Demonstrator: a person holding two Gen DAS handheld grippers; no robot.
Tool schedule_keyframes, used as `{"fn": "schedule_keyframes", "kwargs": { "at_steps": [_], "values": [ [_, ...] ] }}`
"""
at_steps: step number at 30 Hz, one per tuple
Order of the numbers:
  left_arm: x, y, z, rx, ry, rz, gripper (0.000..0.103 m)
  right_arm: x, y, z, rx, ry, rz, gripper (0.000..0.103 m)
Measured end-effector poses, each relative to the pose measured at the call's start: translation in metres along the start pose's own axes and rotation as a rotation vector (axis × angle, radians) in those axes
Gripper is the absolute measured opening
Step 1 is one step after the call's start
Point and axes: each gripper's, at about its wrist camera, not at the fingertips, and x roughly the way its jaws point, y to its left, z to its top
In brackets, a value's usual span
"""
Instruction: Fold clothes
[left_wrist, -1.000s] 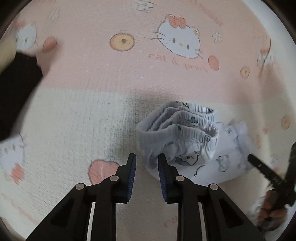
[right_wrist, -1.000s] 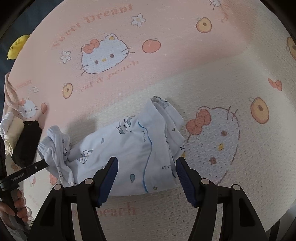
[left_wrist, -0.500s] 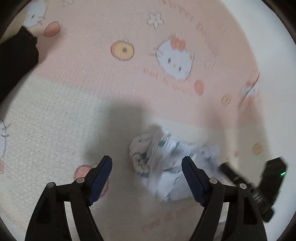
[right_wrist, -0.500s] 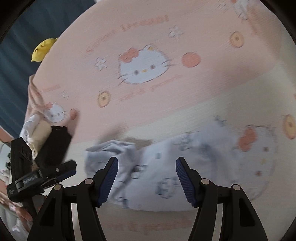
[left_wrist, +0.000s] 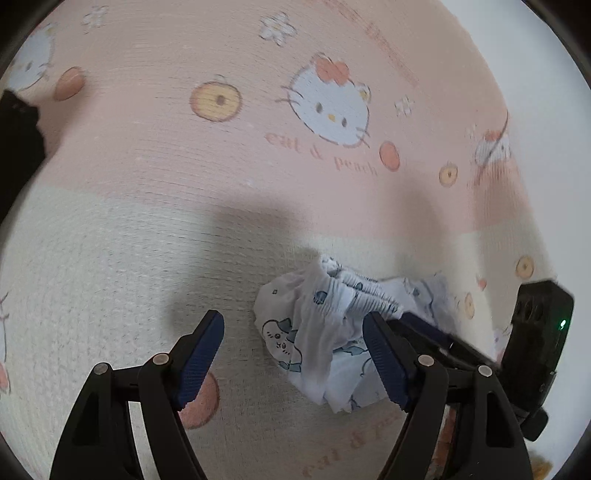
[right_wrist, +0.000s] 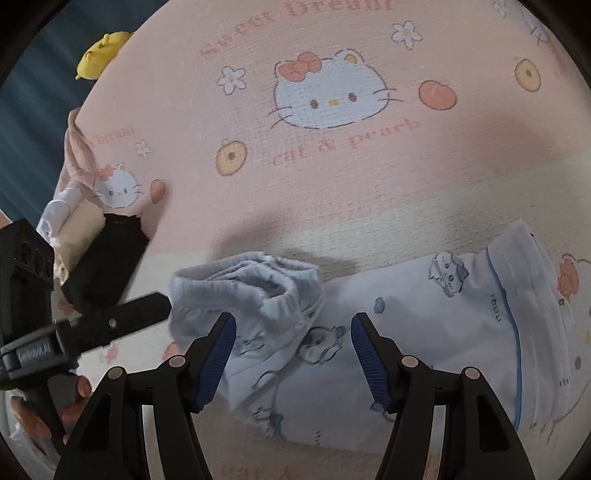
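**Both grippers open above a small pair of printed shorts on a cartoon-cat blanket**

A pink and cream blanket, printed with cartoon cats and peaches, fills both views. At its left edge in the right wrist view lies a pile of other clothes, dark and beige pieces together, with a yellow toy beyond the blanket's far corner.

Near the middle of the cream band lie the pale blue shorts, with small animal prints. The leg end lies fairly flat; the elastic waistband is bunched up and stands in ruffles.

The left gripper hangs over the waistband end, jaws spread wide, holding nothing. The right gripper hovers over the middle of the shorts, also released and empty.

The step in hand looks like regrasping between folds. The next move probably calls for flattening the bunched waistband, then pinching two edges to fold the shorts over.
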Motion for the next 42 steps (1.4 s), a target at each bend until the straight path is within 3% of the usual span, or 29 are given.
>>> {"fn": "schedule_keyframes", "kwargs": {
  "at_steps": [6,9,13,16,18,21,27,33,39,42],
  "values": [
    [0.008,-0.002,-0.004,0.027,-0.028,-0.011,0.076,0.014,-0.008,0.005,0.033,-0.030,0.017,0.061],
    [0.009,-0.005,-0.007,0.066,-0.050,-0.003,0.073,0.019,-0.011,0.006,0.059,-0.036,0.057,0.048],
    [0.021,-0.008,-0.008,0.089,-0.012,-0.022,0.066,0.026,-0.012,0.003,0.056,-0.021,0.059,0.032],
    [0.028,-0.012,-0.011,0.106,-0.003,-0.035,0.048,0.027,-0.008,0.003,0.054,-0.029,0.061,0.020],
    [0.032,-0.014,-0.013,0.118,-0.001,-0.038,0.027,0.029,-0.006,0.004,0.055,-0.029,0.064,0.019],
    [0.027,-0.013,-0.016,0.108,-0.017,-0.045,0.020,0.026,-0.002,0.005,0.066,-0.035,0.090,0.016],
    [0.001,0.011,-0.027,-0.027,-0.059,-0.114,0.019,0.009,0.032,0.007,0.003,-0.067,0.161,0.015],
    [-0.018,0.043,-0.055,-0.170,-0.072,-0.118,0.018,0.014,0.084,-0.006,-0.136,-0.031,0.201,0.015],
    [-0.019,0.074,-0.076,-0.251,-0.050,-0.066,0.018,0.047,0.104,-0.021,-0.151,0.093,0.234,0.015],
    [-0.022,0.079,-0.078,-0.222,-0.059,0.004,0.018,0.062,0.109,-0.029,-0.129,0.156,0.255,0.015]
  ]
}}
